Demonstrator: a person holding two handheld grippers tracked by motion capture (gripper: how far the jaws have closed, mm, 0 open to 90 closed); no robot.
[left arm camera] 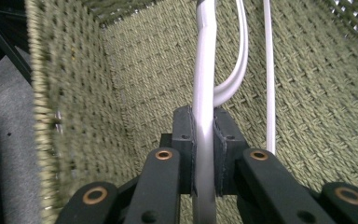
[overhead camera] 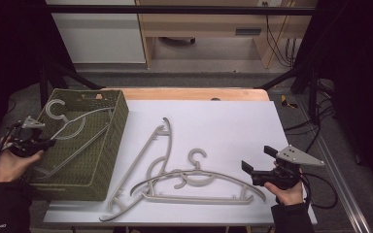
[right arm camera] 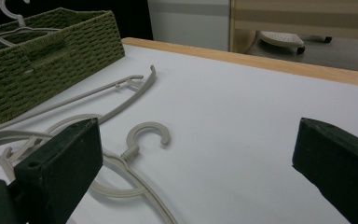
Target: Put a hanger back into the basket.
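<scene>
left claw (left arm camera: 204,154) is clamped on the grey hanger (overhead camera: 73,127) over the basket (overhead camera: 102,170); its hook pokes above the rim and could snag. right claw (overhead camera: 258,164) hangs wide open, empty.

A hanger (overhead camera: 70,130) lies in the basket (overhead camera: 111,145) at the table's left, with two hangers (overhead camera: 194,182) on the sheet (overhead camera: 223,121) to its right.

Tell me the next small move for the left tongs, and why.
Probably open the left tongs and let go: they are shut on the hanger, which already sits down inside the woven basket, while more hangers wait on the table.
</scene>
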